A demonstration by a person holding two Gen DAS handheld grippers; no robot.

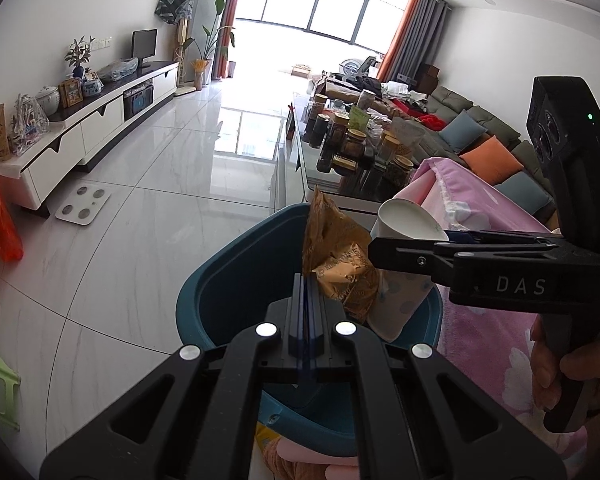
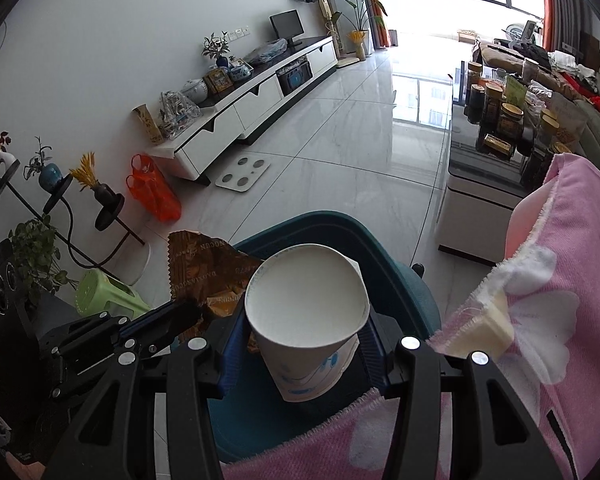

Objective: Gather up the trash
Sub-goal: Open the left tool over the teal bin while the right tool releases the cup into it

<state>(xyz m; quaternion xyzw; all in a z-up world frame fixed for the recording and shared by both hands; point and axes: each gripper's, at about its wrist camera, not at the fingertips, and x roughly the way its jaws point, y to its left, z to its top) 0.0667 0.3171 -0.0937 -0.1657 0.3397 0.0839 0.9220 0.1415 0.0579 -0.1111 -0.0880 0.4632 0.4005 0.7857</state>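
"DAS" in white on the right gripper [image 1: 384,250], partly legible lettering on gold wrapper [image 1: 340,268]

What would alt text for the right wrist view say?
The right gripper holds a white paper cup above a teal bin; beside it, the left gripper pinches a gold wrapper. A pink blanket drapes at right.

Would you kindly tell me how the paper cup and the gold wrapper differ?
The paper cup is white, rigid and round; the gold wrapper is brown-gold, crumpled and flat. The right hand-held gripper holds the cup; the left hand-held gripper pinches the wrapper. Both hang over the teal bin.
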